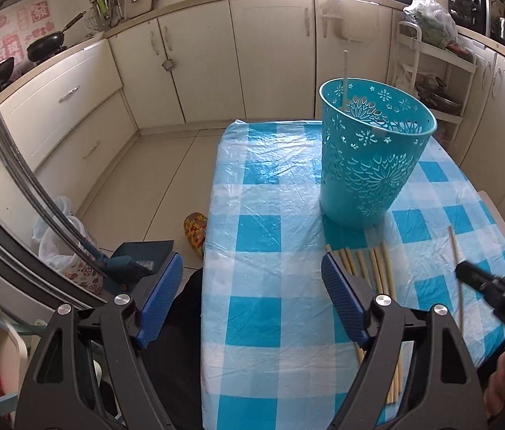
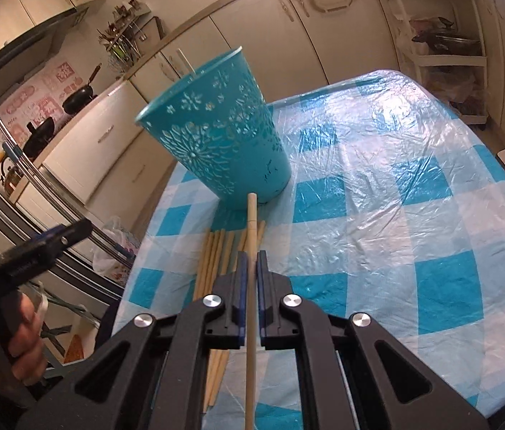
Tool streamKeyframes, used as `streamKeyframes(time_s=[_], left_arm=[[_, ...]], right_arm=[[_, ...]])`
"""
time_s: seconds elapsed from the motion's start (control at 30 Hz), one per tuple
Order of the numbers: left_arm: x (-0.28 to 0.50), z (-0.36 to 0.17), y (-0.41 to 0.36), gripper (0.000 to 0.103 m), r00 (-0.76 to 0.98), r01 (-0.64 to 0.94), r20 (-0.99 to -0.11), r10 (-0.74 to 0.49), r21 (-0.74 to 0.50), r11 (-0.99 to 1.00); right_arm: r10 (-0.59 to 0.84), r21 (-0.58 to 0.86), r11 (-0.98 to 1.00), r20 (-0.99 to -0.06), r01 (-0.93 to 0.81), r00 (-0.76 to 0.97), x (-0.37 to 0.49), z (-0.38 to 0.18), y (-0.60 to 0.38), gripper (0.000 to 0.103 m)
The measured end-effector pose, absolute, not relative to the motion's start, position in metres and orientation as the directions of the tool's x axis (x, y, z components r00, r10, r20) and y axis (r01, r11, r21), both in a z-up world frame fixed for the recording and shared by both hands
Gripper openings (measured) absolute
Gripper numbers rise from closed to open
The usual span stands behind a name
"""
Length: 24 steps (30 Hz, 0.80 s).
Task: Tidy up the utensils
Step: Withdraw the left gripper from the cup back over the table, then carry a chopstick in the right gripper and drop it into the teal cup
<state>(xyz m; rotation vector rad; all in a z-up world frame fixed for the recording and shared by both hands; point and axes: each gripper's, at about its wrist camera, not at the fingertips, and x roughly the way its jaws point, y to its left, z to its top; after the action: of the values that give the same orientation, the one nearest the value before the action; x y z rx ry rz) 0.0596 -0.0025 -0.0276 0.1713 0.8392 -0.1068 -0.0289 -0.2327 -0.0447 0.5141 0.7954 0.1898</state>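
The right tongs (image 2: 251, 261) clench one pale wooden chopstick (image 2: 251, 222), lifted clear for the perforated teal plastic bin (image 2: 216, 136), while the left tongs (image 1: 252, 286) hang released.

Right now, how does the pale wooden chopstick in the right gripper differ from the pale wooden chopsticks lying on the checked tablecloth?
The held pale wooden chopstick is alone, clamped between the right gripper fingers and raised off the cloth; the loose pale wooden chopsticks lie flat, side by side on the blue-and-white checked tablecloth, ungripped. The held one's tip reaches the teal perforated plastic basket; the loose tips stop short. Both look alike in colour and material.
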Motion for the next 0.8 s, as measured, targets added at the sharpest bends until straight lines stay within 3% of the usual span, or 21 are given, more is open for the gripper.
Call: streamKeyframes(time_s=[0.3,0.8], left_arm=[[0.043,-0.025,0.001,0.077,0.656,0.188,-0.752,-0.06,0.086,0.978],[0.046,-0.024,0.007,0.079,0.634,0.192,-0.768,-0.096,0.036,0.981]], right_arm=[[0.361,0.542,0.84,-0.513,-0.032,0.779,-0.028,0.015,-0.234,0.006],[0.412,0.584,0.802,-0.388,-0.126,0.824,0.013,0.06,-0.228,0.006]])
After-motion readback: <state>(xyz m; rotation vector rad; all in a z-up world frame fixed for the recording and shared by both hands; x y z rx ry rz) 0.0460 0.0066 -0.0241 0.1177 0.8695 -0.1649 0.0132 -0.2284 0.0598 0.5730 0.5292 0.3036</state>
